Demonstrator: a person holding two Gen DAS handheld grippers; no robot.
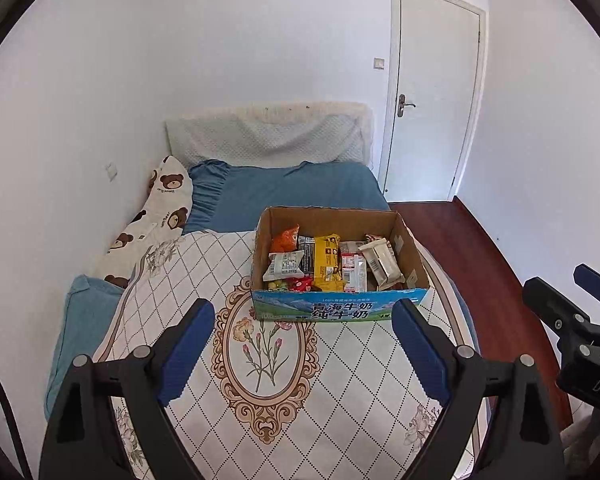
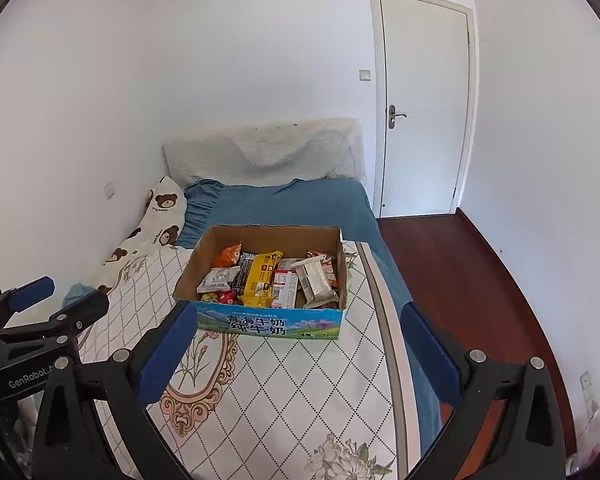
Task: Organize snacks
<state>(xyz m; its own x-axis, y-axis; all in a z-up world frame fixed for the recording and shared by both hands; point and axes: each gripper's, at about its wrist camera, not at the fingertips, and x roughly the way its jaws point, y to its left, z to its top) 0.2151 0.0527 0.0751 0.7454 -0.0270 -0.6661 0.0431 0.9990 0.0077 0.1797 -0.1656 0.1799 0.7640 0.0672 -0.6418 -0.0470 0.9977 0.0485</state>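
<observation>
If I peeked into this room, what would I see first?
First, the open cardboard box in the middle of the bed, stuffed with colourful snack packets, a yellow packet brightest among them. Then the teddy-bear pillow along the wall on the left. Near the camera, the left gripper and right gripper stand open, holding nothing.

It was a bedroom in a home. A bed (image 1: 204,360) with a quilted floral cover stood against plain white walls, a padded headboard (image 1: 268,136) at its far end, a teddy-bear print pillow (image 1: 156,216) along the wall side. A white door (image 1: 432,96) with a lever handle and a dark red wood floor (image 1: 480,264) completed it.
</observation>
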